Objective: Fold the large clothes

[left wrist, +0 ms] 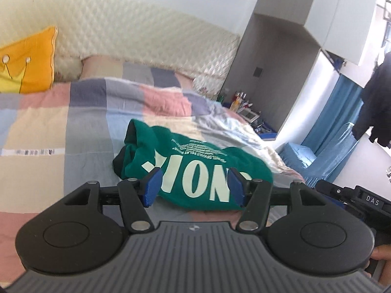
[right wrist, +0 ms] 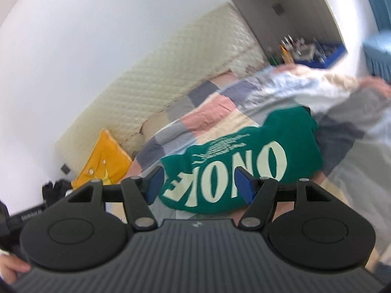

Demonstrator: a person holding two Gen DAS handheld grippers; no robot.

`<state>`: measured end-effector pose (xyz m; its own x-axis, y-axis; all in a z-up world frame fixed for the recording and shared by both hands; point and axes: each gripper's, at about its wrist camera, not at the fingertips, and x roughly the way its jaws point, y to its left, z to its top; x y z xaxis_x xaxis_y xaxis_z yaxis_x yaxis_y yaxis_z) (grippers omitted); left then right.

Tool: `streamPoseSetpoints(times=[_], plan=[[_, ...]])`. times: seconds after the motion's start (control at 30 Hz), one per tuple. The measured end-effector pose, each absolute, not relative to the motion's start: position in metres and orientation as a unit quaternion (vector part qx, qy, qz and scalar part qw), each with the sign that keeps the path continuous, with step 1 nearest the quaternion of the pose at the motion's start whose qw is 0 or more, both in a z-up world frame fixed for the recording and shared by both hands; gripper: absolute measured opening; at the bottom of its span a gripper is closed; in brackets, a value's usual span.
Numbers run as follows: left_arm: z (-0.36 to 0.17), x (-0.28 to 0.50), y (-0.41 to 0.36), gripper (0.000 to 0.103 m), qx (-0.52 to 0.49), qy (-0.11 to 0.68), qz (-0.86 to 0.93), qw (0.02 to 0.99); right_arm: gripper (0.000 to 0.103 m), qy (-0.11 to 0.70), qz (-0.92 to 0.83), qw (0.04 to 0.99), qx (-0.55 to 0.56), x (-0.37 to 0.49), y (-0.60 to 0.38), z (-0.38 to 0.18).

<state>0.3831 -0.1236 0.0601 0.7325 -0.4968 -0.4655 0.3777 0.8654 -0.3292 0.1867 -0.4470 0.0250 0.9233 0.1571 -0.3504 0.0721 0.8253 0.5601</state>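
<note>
Green sweatshirt (left wrist: 185, 171) lies folded on the bed (left wrist: 73, 131), lettering upside down.

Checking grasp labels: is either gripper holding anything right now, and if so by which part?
Nothing is held. The left gripper and right gripper both stand open, clear of the folded green shirt lying on the bed.

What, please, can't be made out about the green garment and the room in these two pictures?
- Green garment: near edge hidden behind the left gripper; in the right wrist view, behind the right gripper.
- Its small print: too small, and blurred in the right wrist view.
- Shelf clutter: too small to identify.
- Dark clothing: cut off by the right edge.
</note>
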Motion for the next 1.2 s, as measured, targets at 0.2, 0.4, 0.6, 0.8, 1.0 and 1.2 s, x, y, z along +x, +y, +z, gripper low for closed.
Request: streamPoseSetpoints(times=[0.2, 0.4, 0.6, 0.8, 1.0, 1.2], plan=[[0.080, 0.315, -0.116, 0.065, -0.086, 0.258, -0.241, 0.932, 0.067, 0.186, 0.030, 0.948, 0.255, 0.142, -0.418, 0.047], [0.078, 0.258, -0.112, 0.065, -0.054, 0.236, -0.242, 0.940, 0.067, 0.175, 0.027, 0.964, 0.198, 0.098, -0.390, 0.049], [0.064, 0.215, -0.112, 0.065, -0.013, 0.211, -0.239, 0.948, 0.067, 0.158, 0.017, 0.977, 0.140, 0.062, -0.366, 0.037], [0.047, 0.197, -0.108, 0.065, -0.005, 0.194, -0.246, 0.950, 0.067, 0.158, 0.000, 0.980, 0.117, 0.045, -0.354, 0.011], [0.031, 0.191, -0.102, 0.065, 0.006, 0.187, -0.234, 0.954, 0.067, 0.162, -0.011, 0.982, 0.098, 0.043, -0.343, -0.014], [0.018, 0.184, -0.103, 0.065, 0.038, 0.177, -0.230, 0.956, 0.067, 0.170, -0.027, 0.981, 0.089, 0.048, -0.337, -0.030]])
